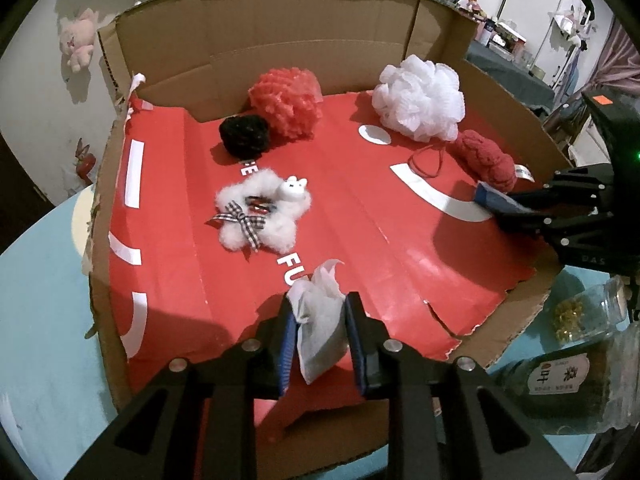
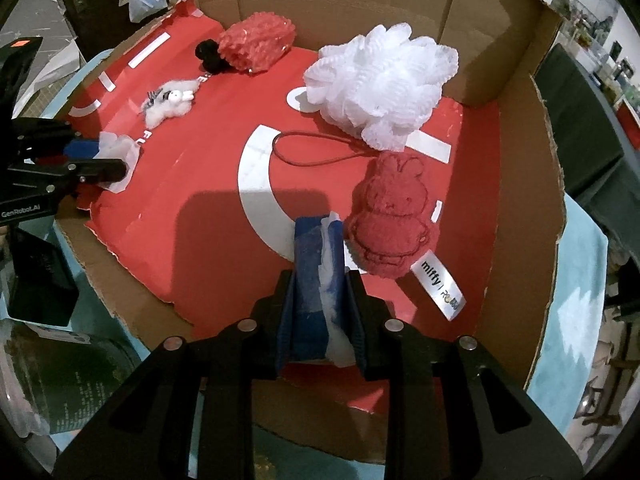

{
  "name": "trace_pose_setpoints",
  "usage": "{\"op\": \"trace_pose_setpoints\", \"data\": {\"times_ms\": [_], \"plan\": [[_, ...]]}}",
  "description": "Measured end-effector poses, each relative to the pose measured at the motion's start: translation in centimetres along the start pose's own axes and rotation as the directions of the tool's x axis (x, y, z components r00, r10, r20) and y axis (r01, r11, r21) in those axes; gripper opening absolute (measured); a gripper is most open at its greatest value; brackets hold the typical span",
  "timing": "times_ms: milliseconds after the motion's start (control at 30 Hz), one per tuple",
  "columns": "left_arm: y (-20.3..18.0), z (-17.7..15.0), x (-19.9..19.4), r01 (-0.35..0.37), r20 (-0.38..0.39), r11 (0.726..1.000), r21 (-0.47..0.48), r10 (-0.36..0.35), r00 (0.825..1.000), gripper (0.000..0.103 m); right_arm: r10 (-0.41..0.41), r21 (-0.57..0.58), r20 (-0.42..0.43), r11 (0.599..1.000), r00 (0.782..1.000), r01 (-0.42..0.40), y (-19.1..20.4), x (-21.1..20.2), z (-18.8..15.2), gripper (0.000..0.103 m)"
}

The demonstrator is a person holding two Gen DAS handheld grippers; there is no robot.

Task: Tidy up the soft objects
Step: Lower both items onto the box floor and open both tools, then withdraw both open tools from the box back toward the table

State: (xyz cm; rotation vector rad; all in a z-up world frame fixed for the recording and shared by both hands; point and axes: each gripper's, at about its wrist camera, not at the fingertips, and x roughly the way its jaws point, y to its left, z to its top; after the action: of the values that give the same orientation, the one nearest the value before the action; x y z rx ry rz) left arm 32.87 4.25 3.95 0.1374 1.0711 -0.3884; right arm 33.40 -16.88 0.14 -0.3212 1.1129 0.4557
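Red-lined cardboard tray (image 1: 168, 264) holds the soft stuff: left gripper (image 1: 320, 320) pinches a white tissue wad (image 1: 320, 320) near edge, right gripper (image 2: 320, 280) clamps blue-white cloth (image 2: 316, 276) beside red bunny plush (image 2: 388, 220), white pouf (image 2: 380, 84) far right, fluffy wreath (image 1: 260, 212) far left.

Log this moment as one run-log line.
left gripper: shut on crumpled white tissue | right gripper: shut on blue-and-white soft wad | over red-lined cardboard tray
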Motion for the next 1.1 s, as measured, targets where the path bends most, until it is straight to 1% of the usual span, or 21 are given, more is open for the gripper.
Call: {"op": "trace_pose_setpoints", "data": {"times_ms": [267,333,367,400,433,467,567,633,667,700,767,833,867,900,967,1033,1100], "plan": [[-0.3,-0.1,-0.3,0.009,0.007,1.000,0.009,-0.009,1.000,0.040,0.009,0.017,-0.016,1.000,1.000,-0.009,-0.1,0.5,0.6,0.025],[-0.4,-0.2,-0.5,0.010,0.010,1.000,0.010,-0.010,1.000,0.043,0.015,0.019,-0.020,1.000,1.000,-0.014,-0.2,0.5,0.7,0.029],[-0.4,-0.2,-0.7,0.012,0.013,1.000,0.009,-0.012,1.000,0.045,0.017,0.018,-0.023,1.000,1.000,-0.017,-0.1,0.5,0.7,0.034],[-0.5,-0.2,-0.9,0.014,0.017,1.000,0.008,-0.014,1.000,0.047,0.015,0.014,-0.025,1.000,1.000,-0.015,0.0,0.5,0.7,0.045],[-0.5,-0.3,-1.1,0.018,0.024,1.000,0.005,-0.018,1.000,0.048,0.015,0.010,-0.020,1.000,1.000,-0.015,0.2,0.5,0.7,0.051],[-0.5,-0.3,-1.2,0.021,0.028,1.000,0.002,-0.021,0.999,0.050,0.019,0.007,-0.016,1.000,1.000,-0.019,0.4,0.4,0.7,0.055],[-0.5,-0.7,-2.3,0.036,0.055,0.999,-0.014,-0.035,0.998,0.054,-0.010,0.000,0.008,1.000,1.000,0.010,1.0,-0.3,0.7,0.055],[-0.5,-0.9,-2.9,0.045,0.073,0.999,-0.023,-0.043,0.996,0.058,-0.007,0.010,0.026,1.000,1.000,0.007,1.0,-1.1,0.6,0.055],[-0.6,-1.1,-3.5,0.054,0.089,0.998,-0.028,-0.051,0.995,0.063,-0.015,0.022,0.040,1.000,0.999,0.014,1.0,-1.7,0.5,0.056],[-0.7,-1.2,-3.9,0.056,0.100,0.998,-0.030,-0.052,0.994,0.073,-0.018,0.030,0.048,0.999,0.999,0.017,0.9,-2.1,0.4,0.058],[-1.0,-1.6,-5.3,0.052,0.147,0.998,-0.032,-0.046,0.988,0.079,-0.029,0.054,0.076,0.998,0.997,0.024,0.8,-3.6,0.0,0.061],[-1.4,-2.3,-7.1,0.063,0.197,0.997,-0.042,-0.054,0.979,0.080,-0.043,0.065,0.108,0.997,0.993,0.036,0.9,-5.1,-0.5,0.062],[-1.5,-2.5,-7.8,0.069,0.213,0.996,-0.048,-0.057,0.975,0.082,-0.050,0.069,0.129,0.997,0.990,0.042,1.1,-6.0,-0.8,0.065],[-1.7,-2.7,-8.5,0.071,0.230,0.996,-0.056,-0.056,0.972,0.085,-0.060,0.071,0.153,0.996,0.986,0.050,1.4,-6.9,-1.2,0.069],[-2.1,-3.5,-10.1,0.065,0.271,0.996,-0.069,-0.044,0.962,0.088,-0.087,0.083,0.205,0.994,0.975,0.071,2.1,-9.0,-2.1,0.074],[-3.0,-4.5,-12.0,0.047,0.322,0.996,-0.072,-0.022,0.947,0.093,-0.107,0.095,0.245,0.992,0.964,0.086,2.6,-11.0,-3.0,0.075],[-3.8,-5.4,-13.4,0.030,0.359,0.997,-0.069,-0.003,0.934,0.097,-0.108,0.099,0.290,0.992,0.951,0.082,3.4,-13.0,-4.2,0.078]]}}
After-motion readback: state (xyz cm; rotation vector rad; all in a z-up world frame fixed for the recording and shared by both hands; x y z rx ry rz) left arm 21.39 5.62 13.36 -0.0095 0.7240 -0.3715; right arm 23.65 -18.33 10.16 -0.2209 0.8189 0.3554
